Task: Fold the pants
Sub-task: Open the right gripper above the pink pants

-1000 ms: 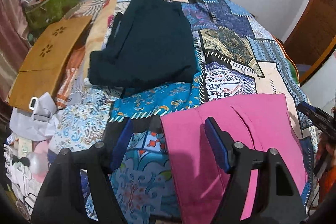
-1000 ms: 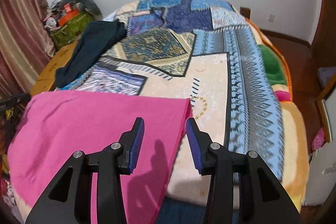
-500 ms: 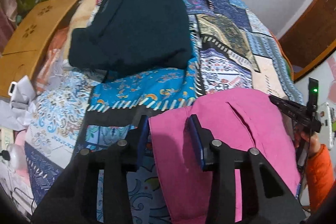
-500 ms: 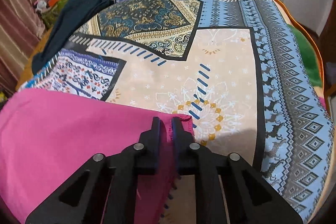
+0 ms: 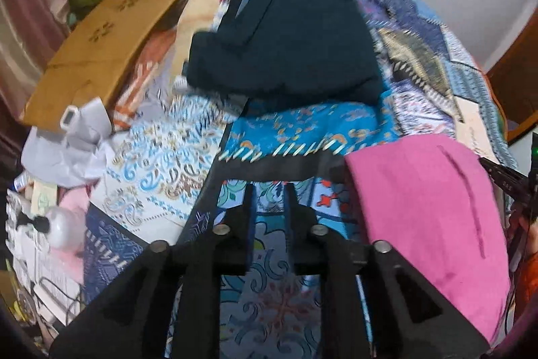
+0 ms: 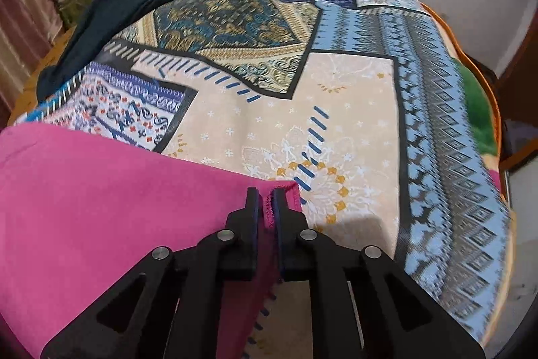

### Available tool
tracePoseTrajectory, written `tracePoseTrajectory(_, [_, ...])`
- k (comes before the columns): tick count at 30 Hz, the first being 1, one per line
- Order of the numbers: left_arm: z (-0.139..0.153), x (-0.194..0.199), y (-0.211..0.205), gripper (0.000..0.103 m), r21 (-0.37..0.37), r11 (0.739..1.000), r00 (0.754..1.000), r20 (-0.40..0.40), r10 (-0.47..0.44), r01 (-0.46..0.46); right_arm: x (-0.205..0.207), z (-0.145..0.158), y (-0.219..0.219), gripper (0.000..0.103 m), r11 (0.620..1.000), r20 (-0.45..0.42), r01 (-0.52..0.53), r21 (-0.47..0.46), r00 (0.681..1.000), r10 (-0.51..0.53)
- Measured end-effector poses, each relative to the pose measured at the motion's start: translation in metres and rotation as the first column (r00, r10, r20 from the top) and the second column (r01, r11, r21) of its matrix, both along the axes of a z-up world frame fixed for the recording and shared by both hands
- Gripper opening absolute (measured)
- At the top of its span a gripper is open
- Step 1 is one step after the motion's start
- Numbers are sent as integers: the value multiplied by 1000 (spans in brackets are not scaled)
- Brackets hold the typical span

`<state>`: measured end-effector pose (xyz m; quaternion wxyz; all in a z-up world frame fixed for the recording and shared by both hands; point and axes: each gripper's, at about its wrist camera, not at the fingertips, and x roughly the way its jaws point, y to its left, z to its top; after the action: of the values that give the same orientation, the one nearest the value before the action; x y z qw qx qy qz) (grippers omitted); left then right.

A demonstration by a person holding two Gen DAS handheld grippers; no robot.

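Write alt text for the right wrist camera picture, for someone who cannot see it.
The right gripper pinches the hemmed corner of pink pants lying on a patchwork bedspread. A dark folded garment lies at the bed's far left.

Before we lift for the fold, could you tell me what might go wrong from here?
The left gripper, whose jaws have just been closing, has only bedspread between them; the pink pants lie beside it, so one side may stay down. The right gripper pinches just the hem corner, which could slip.
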<state>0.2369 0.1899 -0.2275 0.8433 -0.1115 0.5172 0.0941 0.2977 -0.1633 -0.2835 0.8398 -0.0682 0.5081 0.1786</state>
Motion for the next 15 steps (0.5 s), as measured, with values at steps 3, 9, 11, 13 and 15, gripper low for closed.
tracePoseTrajectory(3, [22,-3,-10,35,13,999,997,56,-43,42,-7,16,-5,29,998,20,31,54,999,-32])
tracePoseTrajectory(9, [58,2,-44,61,19,989,974,170,-149,148,-31,65,7,45,989,123,-47,137,992,30])
tracePoseTrajectory(11, [66,7,-59,64,21,980,963,185,-197,197,-40,78,17,45,981,137,-103,166,987,81])
tracePoseTrajectory(13, [69,13,-70,65,17,973,955,188,-231,232,-44,84,32,45,971,140,-145,188,983,120])
tracePoseTrajectory(15, [69,21,-81,65,3,964,948,177,-263,267,-51,87,45,46,958,134,-187,216,978,161])
